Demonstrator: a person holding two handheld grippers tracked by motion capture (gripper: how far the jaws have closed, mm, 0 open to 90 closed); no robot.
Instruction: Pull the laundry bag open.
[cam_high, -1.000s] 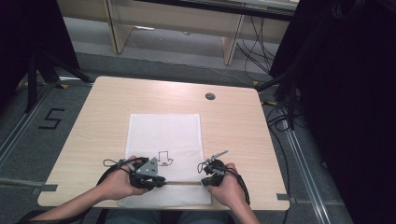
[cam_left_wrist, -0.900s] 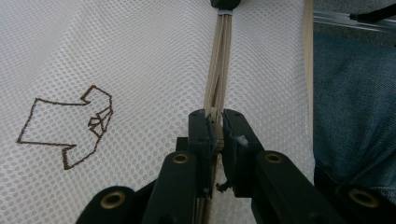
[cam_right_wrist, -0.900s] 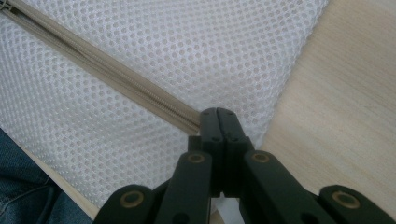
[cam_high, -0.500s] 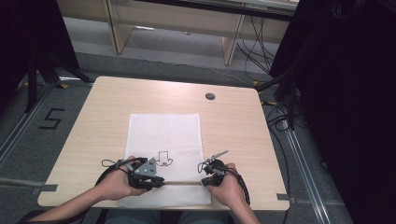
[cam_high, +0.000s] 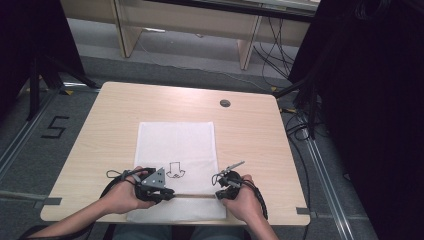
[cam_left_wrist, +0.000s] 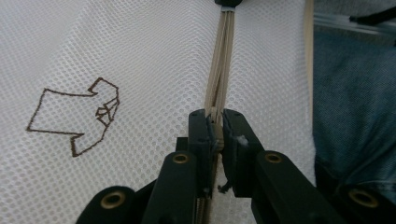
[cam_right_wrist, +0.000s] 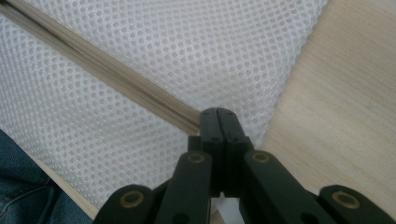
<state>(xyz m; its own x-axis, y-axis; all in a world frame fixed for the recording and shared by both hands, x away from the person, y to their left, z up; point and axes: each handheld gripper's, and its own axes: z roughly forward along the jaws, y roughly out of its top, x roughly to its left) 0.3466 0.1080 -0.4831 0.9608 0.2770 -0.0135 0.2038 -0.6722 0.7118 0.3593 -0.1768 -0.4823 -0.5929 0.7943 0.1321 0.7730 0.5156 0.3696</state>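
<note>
A white mesh bag lies flat on the wooden table, with a brown outline logo printed on it. A beige zipper runs across the bag near the table's front edge. My left gripper is shut on the zipper at its left part. My right gripper is shut on the zipper's right end, at the bag's edge. The zipper stretches straight between the two. Far along the zipper in the left gripper view is the right gripper.
A round cable hole sits at the table's back right. Bare wood lies left and right of the bag. The person's jeans are just past the front edge. Shelving legs and cables stand on the floor beyond the table.
</note>
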